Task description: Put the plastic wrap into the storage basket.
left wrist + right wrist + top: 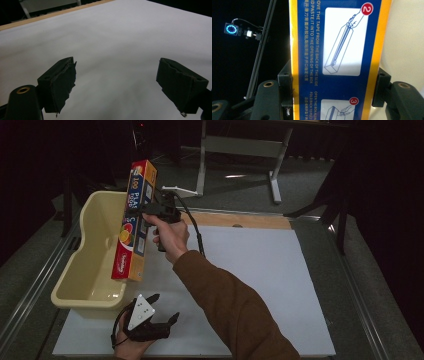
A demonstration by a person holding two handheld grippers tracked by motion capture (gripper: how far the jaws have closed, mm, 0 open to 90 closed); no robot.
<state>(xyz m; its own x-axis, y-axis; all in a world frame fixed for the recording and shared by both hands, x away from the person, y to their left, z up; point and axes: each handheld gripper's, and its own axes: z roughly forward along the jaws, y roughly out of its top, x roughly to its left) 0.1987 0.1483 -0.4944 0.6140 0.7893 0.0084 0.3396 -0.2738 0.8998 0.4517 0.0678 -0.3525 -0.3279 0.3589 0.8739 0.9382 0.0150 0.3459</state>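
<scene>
Right gripper [145, 211] clamped on a long box [134, 222], jaws pressed to its two sides in the right gripper view, where the box's [337, 60] blue and yellow panel with numbered instruction drawings stands between them. Held up off the table, near upright and leaning a little, above the right wall of a cream tub [90, 265]. Lower end of the box near the tub's rim; touching or not, cannot tell. Right hand [170, 236] wrapped round the gripper handle, brown sleeve [230, 310] running down to the bottom edge, black cable [195, 227] trailing from the gripper.

Tub at the table's left, partly on the white sheet [260, 270]. Inside of the tub bare as far as visible, a glossy patch on its floor; the part behind the box hidden.

Left gripper [162, 312] low at the near edge, just beside the tub's near corner, grey plate [141, 311] on top. Jaws spread wide apart in the left gripper view, nothing between them but white sheet [112, 45]. Left hand [127, 347] at the bottom edge.

Wooden strip [240, 220] along the table's far side.
</scene>
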